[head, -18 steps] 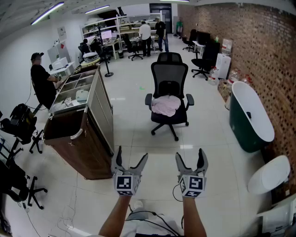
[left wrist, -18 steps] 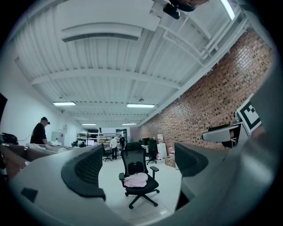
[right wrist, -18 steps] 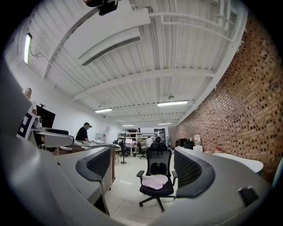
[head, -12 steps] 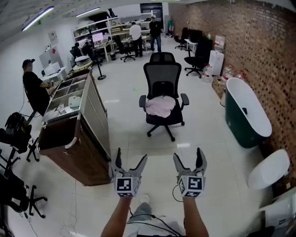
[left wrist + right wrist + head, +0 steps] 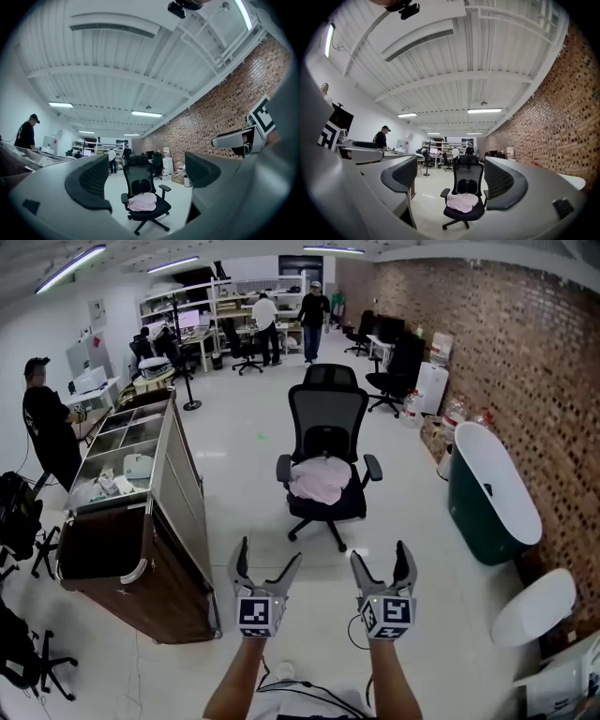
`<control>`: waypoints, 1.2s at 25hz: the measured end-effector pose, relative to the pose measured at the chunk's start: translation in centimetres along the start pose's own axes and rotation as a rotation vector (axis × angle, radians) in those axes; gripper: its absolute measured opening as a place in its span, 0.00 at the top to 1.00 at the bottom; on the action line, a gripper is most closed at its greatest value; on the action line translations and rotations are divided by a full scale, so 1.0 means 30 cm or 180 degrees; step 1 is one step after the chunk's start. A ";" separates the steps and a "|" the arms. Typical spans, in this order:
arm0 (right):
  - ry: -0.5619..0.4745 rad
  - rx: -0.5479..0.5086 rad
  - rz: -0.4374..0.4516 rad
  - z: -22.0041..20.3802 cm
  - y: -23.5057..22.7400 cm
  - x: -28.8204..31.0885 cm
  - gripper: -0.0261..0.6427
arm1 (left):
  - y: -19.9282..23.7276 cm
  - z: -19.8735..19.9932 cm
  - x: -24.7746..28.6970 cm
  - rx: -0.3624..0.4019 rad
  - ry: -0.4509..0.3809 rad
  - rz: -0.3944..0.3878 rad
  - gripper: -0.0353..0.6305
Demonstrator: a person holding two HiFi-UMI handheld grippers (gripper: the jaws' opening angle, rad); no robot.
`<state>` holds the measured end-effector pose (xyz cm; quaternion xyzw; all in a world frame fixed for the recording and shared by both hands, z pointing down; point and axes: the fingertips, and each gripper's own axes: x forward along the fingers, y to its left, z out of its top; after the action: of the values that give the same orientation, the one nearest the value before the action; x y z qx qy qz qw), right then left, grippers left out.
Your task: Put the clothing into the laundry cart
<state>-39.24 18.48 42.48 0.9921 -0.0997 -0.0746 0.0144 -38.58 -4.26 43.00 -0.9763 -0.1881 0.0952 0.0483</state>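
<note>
Two grippers: we hold the left gripper (image 5: 269, 555) and right gripper (image 5: 380, 554) level, side by side at 6 o'clock, forearms (image 5: 234, 679) stretched ahead, tips toward 12.
Jaws: both pairs spread apart, nothing between them.
Pink garment (image 5: 321, 479): heaped on the black office chair (image 5: 325, 418) seat, 12 o'clock, well apart from us.
Laundry cart (image 5: 141, 570): 9 o'clock, near our left gripper.

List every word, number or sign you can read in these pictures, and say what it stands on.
No text can be read.
Square markers on the left gripper and right gripper: black-and-white patterns only, no letters.
Wall poster: too small to read.
</note>
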 end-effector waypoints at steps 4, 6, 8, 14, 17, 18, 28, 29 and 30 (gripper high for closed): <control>0.0015 -0.0009 -0.0013 0.007 0.074 0.159 0.26 | 0.133 -0.017 0.095 0.0013 -0.0027 -0.0032 0.21; 0.0006 -0.0035 -0.0007 0.004 0.101 0.216 0.26 | 0.170 -0.033 0.131 -0.0013 -0.0018 -0.0049 0.21; 0.0017 -0.0046 0.0020 -0.012 0.124 0.264 0.26 | 0.199 -0.062 0.161 -0.0025 0.0005 -0.0062 0.21; 0.0081 -0.0085 0.0022 -0.056 0.074 0.363 0.26 | 0.209 -0.129 0.276 -0.0073 0.0099 -0.0098 0.21; 0.0091 -0.0031 0.0029 -0.082 -0.015 0.435 0.26 | 0.186 -0.148 0.367 -0.0079 0.0110 -0.0043 0.21; 0.0088 -0.0012 0.0036 -0.091 -0.049 0.463 0.26 | 0.179 -0.161 0.403 -0.0034 0.0117 -0.0029 0.21; -0.0065 0.0036 0.0269 -0.118 -0.469 0.805 0.27 | 0.001 -0.191 0.868 0.0020 0.0113 0.0211 0.21; -0.0076 0.0058 0.0286 -0.120 -0.514 0.830 0.27 | -0.017 -0.200 0.905 0.0022 0.0119 0.0254 0.21; -0.0078 0.0082 0.0299 -0.126 -0.555 0.851 0.27 | -0.040 -0.202 0.937 0.0022 0.0126 0.0272 0.21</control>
<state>-10.68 29.73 41.79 0.9855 -0.1472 -0.0846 0.0038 -12.15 7.08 44.36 -0.9850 -0.1449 0.0784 0.0513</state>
